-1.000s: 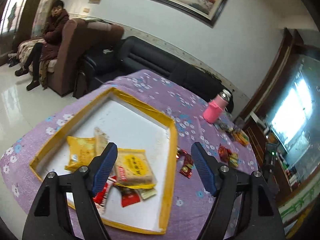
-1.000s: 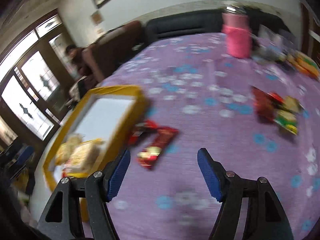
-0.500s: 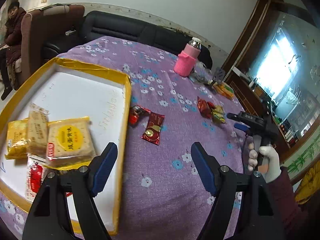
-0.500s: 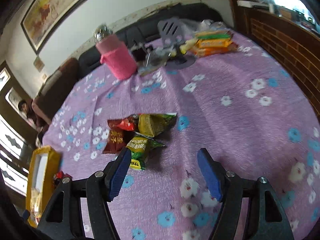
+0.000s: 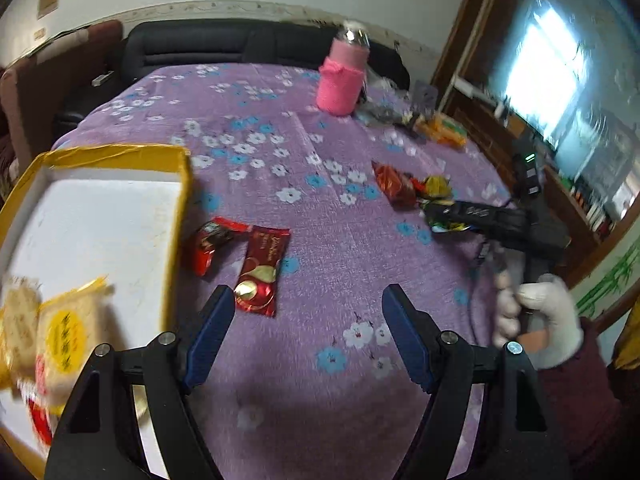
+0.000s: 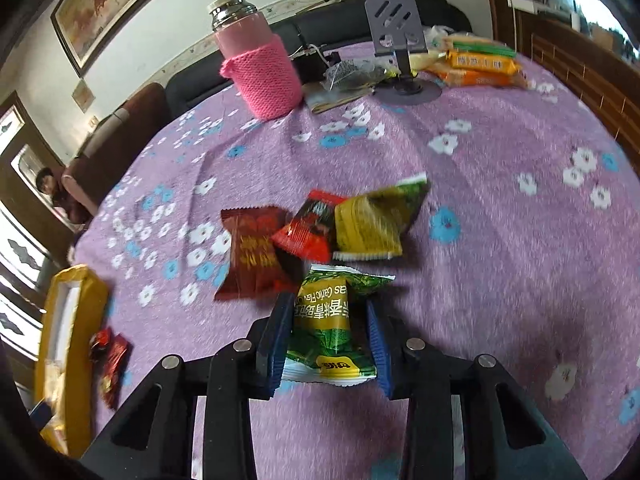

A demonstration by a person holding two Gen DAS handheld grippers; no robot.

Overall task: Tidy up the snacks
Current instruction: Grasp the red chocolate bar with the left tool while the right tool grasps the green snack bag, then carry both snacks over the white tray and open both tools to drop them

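Snacks lie scattered on the purple cloth (image 6: 500, 208), and I gather them toward the yellow tray (image 5: 182, 184). My right gripper (image 6: 330, 344) is closing its jaws around the green packet (image 6: 330, 320), which lies between the blue pads with its sides already touching them; whether the grip is firm yet I cannot tell. I come at it low and slanted so the pads catch its narrow sides. At its 12 o'clock sit the orange packet (image 6: 308, 228) and yellow-green packet (image 6: 372, 224), at 10 o'clock the brown packet (image 6: 252, 252), all overlapping in one loose heap, so I take the nearest first.

My left gripper (image 5: 306, 340) hangs spread wide and empty above the cloth, with the red wrapper (image 5: 260, 270) at its 11 o'clock, just beside the tray wall. It looks like the next pick. Biscuit packs (image 5: 64, 332) already lie in the tray, at 9 o'clock.
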